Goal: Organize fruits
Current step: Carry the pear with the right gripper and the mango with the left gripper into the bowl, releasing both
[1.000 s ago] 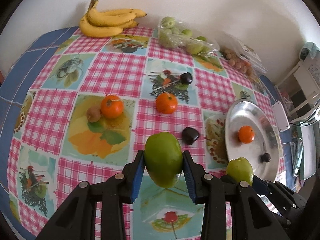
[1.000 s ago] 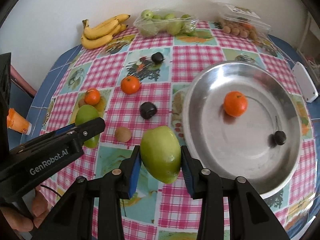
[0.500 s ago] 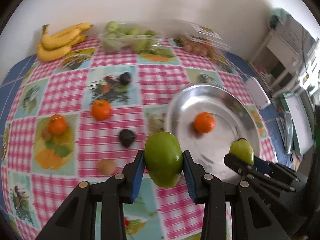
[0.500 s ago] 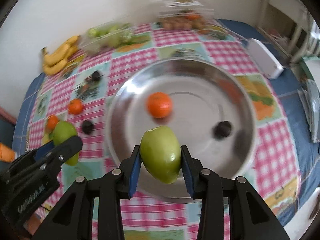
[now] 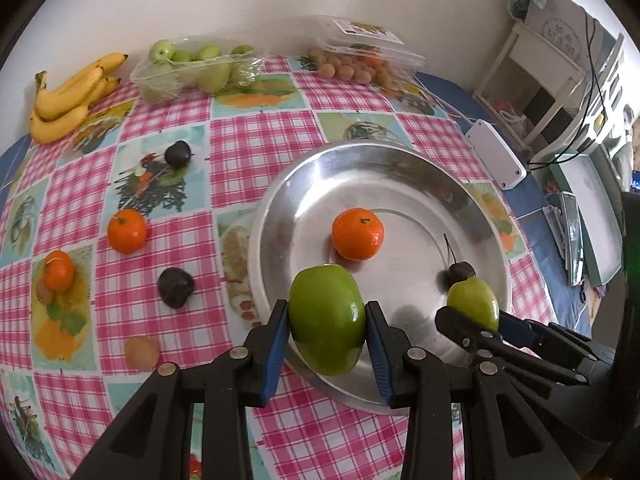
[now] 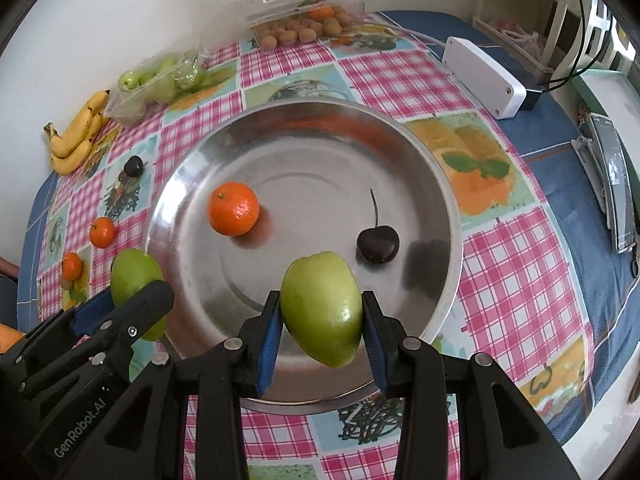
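My left gripper (image 5: 327, 322) is shut on a green pear-shaped fruit (image 5: 326, 318), held over the near-left rim of the round steel tray (image 5: 280, 208). My right gripper (image 6: 320, 318) is shut on a second green fruit (image 6: 322, 308), above the near part of the same tray (image 6: 420, 152). In the tray lie a tangerine (image 6: 233, 209) and a dark cherry (image 6: 377, 244). Each gripper shows in the other's view: the right one (image 5: 474, 310) with its fruit, the left one (image 6: 136, 292) with its fruit. On the cloth lie two tangerines (image 5: 127, 231) (image 5: 59, 271), two dark fruits (image 5: 176, 287) (image 5: 178, 153) and a small brown fruit (image 5: 141, 353).
Along the far edge by the wall are bananas (image 5: 72, 96), a clear tub of green fruit (image 5: 192, 66) and a clear box of small tan fruit (image 5: 360, 56). A white box (image 6: 484, 76) sits at the table's right; shelving stands beyond it.
Both grippers have swung right across the table with their green fruits. They went from over the checked cloth to over the steel tray, which now fills the middle of both views.
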Demonstrator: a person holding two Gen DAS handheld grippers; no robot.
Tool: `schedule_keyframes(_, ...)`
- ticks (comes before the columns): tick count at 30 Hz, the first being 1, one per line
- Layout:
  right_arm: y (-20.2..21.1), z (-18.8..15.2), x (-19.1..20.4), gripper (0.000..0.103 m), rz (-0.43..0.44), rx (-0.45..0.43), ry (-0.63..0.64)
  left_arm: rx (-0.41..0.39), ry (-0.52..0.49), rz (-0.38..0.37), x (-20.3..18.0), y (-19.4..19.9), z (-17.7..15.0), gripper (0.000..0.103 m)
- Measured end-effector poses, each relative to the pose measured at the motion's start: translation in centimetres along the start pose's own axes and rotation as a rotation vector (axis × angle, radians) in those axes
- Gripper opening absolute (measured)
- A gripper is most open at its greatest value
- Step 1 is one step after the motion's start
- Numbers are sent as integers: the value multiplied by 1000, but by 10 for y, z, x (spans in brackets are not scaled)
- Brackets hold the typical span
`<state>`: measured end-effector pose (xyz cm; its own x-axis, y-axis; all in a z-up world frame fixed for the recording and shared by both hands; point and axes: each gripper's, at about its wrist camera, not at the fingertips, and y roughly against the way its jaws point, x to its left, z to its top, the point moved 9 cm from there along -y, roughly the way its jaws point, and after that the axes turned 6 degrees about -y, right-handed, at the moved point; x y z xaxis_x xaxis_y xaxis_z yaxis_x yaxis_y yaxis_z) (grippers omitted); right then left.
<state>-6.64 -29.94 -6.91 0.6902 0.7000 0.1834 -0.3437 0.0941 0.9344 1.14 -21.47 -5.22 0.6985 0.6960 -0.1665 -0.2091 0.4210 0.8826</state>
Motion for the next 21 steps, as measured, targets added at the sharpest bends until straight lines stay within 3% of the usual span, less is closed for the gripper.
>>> schedule_keyframes(21,-19,-3,-5,40,-17,53,-1,10,-22,1,-6,-6,-2,41)
